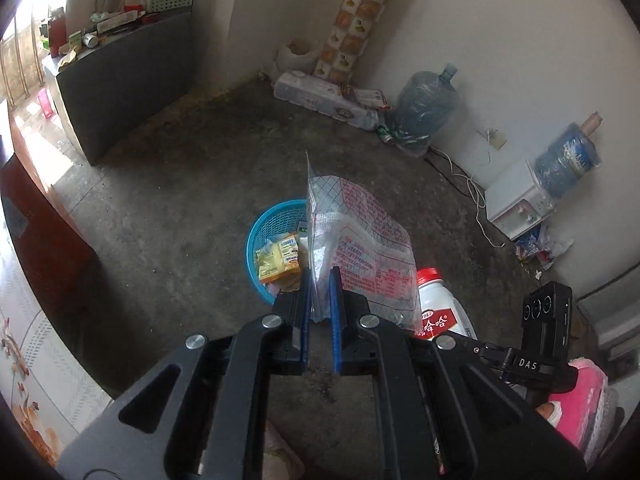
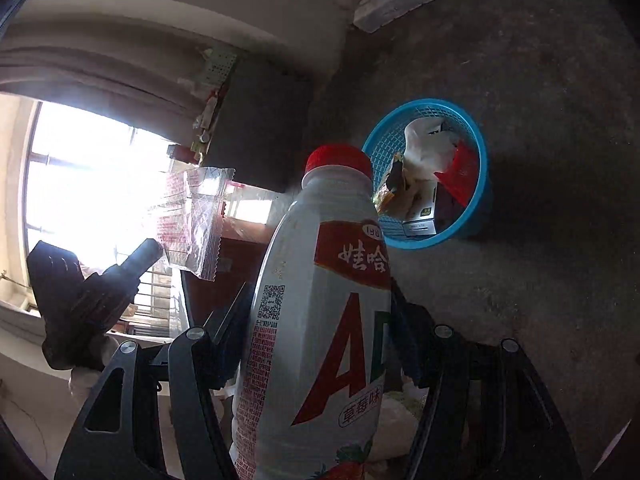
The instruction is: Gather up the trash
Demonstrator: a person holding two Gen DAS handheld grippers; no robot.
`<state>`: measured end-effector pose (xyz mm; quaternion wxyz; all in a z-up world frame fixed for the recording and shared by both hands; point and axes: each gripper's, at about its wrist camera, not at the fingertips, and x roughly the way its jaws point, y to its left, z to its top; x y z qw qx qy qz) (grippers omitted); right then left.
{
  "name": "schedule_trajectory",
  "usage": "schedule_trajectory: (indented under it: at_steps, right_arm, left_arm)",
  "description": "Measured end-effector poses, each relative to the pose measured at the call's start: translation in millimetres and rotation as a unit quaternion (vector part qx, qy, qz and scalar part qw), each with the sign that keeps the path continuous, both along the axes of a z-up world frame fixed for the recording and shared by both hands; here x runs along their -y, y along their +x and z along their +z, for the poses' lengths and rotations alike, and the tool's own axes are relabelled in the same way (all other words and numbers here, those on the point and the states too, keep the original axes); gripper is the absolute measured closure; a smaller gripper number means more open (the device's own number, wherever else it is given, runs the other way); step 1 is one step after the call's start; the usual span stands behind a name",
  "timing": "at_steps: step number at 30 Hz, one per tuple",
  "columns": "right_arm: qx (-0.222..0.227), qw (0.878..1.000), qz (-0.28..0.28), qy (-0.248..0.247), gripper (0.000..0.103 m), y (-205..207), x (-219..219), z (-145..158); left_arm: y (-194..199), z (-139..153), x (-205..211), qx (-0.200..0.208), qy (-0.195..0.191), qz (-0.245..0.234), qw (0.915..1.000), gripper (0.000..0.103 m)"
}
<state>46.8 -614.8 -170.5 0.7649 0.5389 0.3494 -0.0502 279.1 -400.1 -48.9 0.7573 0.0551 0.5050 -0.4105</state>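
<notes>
Both hands carry trash above the floor, with the blue basket just ahead of the jaws.

The left gripper [image 1: 321, 292] has its jaws nearly closed on the bottom edge of a clear plastic wrapper [image 1: 356, 240] printed in red, which stands up from the blue pads. Just beyond those jaws and slightly to their left sits the blue basket [image 1: 260, 232] on the concrete floor [image 1: 168, 200], already holding a yellow packet [image 1: 278, 258] and other scraps. The right gripper [image 2: 320, 312] has its jaws spread wide around a white drink bottle [image 2: 312, 320] with a red cap [image 2: 339, 159], gripping it at the sides; the bottle points forward from the jaws. From this hand the basket lies ahead and to the right of the bottle's cap.
</notes>
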Motion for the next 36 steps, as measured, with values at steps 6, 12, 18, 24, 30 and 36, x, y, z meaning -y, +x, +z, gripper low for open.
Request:
schedule_trajectory:
  at_steps: [6,12,18,24,30,36]
  right_arm:
    - [-0.041,0.999,-0.029,0.016,0.042,30,40,-51]
    - [-0.055,0.997,-0.054,0.014,0.041,84,74,-85]
    - [-0.109,0.992,-0.063,0.007,0.036,130,104,-138]
    - [-0.119,0.990,-0.074,-0.012,0.036,124,108,-143]
    - [-0.105,0.990,-0.086,-0.047,0.036,99,105,-109]
    - [-0.055,0.983,-0.055,-0.166,0.036,60,62,-18]
  left_arm:
    - [41,-89,65,-0.082,0.052,0.032,0.9948,0.096]
    - [75,-153,104,-0.103,0.091,0.064,0.9884,0.095]
    - [93,-231,129,-0.156,0.155,0.078,0.9724,0.086]
    - [91,-252,123,-0.202,0.161,0.085,0.9623,0.060]
    - [90,-207,122,-0.176,0.143,0.080,0.9706,0.047]
    - [47,-82,88,-0.056,0.072,0.029,0.9954,0.042]
